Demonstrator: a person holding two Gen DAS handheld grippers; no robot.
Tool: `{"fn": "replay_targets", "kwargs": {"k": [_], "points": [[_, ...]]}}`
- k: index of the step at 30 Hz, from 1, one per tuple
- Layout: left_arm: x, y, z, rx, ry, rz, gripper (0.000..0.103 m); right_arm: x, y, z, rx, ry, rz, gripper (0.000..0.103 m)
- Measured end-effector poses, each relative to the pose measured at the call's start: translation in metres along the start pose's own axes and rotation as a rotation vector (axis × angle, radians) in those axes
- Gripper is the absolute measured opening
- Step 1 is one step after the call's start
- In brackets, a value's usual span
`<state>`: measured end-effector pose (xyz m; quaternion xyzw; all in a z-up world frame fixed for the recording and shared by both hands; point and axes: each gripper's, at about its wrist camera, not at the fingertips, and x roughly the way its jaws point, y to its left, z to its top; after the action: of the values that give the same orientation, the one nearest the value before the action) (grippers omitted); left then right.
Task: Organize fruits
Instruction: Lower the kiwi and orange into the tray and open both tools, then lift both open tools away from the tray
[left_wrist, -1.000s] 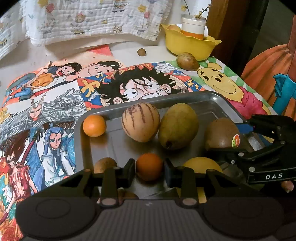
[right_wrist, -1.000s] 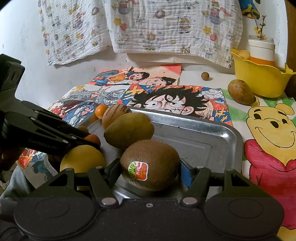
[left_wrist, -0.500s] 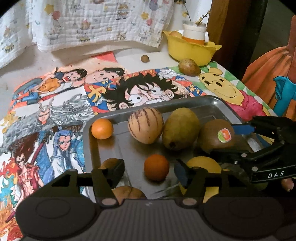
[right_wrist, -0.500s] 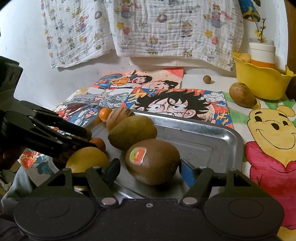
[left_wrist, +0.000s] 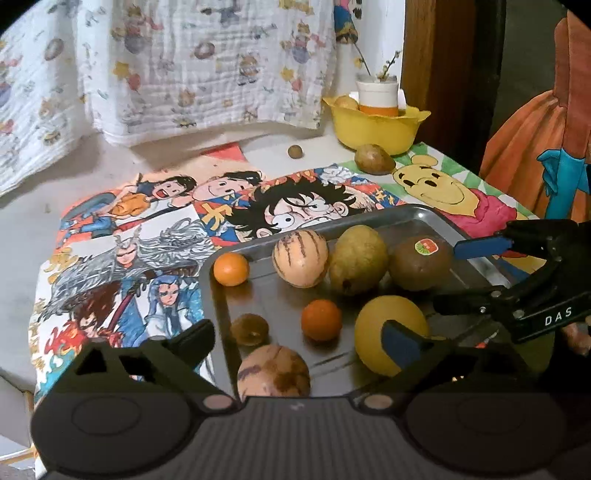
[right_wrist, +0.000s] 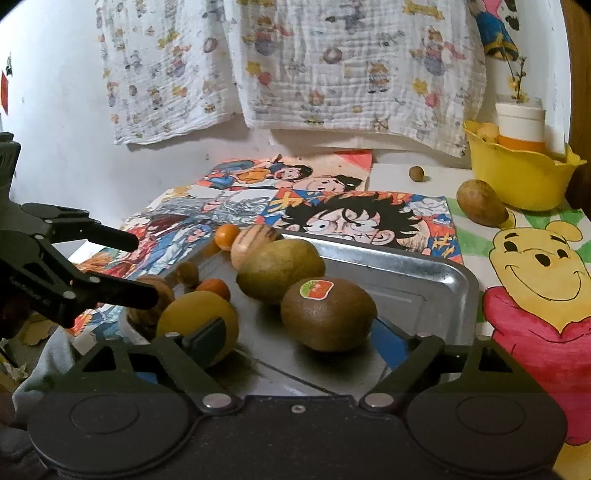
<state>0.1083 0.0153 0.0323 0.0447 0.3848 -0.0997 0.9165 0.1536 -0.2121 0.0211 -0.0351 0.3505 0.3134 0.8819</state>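
A metal tray (left_wrist: 436, 218) holds several fruits. In the left wrist view, a small orange (left_wrist: 320, 319) rests on the tray just ahead of my left gripper (left_wrist: 299, 339). That gripper's jaws are opening wide and touch nothing. Around the orange lie a yellow round fruit (left_wrist: 369, 332), a striped melon (left_wrist: 300, 258), a green pear (left_wrist: 357, 260) and a second orange (left_wrist: 231, 268). In the right wrist view, a stickered kiwi (right_wrist: 327, 314) sits free between the opening jaws of my right gripper (right_wrist: 299, 339), with its pads clear of it. The left gripper (right_wrist: 140, 268) shows at the left.
A yellow bowl (left_wrist: 376, 125) with a white and orange cup stands at the back right, with a brown fruit (left_wrist: 373, 158) next to it. A small nut (left_wrist: 294, 150) lies behind the cartoon mat (left_wrist: 147, 240). A printed cloth hangs on the wall.
Both grippers have opened and drawn back and up. The left one let go of the small orange and the right one let go of the kiwi. Both fruits now rest on the tray.
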Motion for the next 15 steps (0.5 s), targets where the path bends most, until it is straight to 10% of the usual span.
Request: {"fn": "replay_targets", "kwargs": {"k": [15], "points": [[-0.027,0.005,-0.043,0.064,0.049,0.058,0.103,-0.022,0.02,-0.014,-0.119,0.043,-0.012,0.102]]}}
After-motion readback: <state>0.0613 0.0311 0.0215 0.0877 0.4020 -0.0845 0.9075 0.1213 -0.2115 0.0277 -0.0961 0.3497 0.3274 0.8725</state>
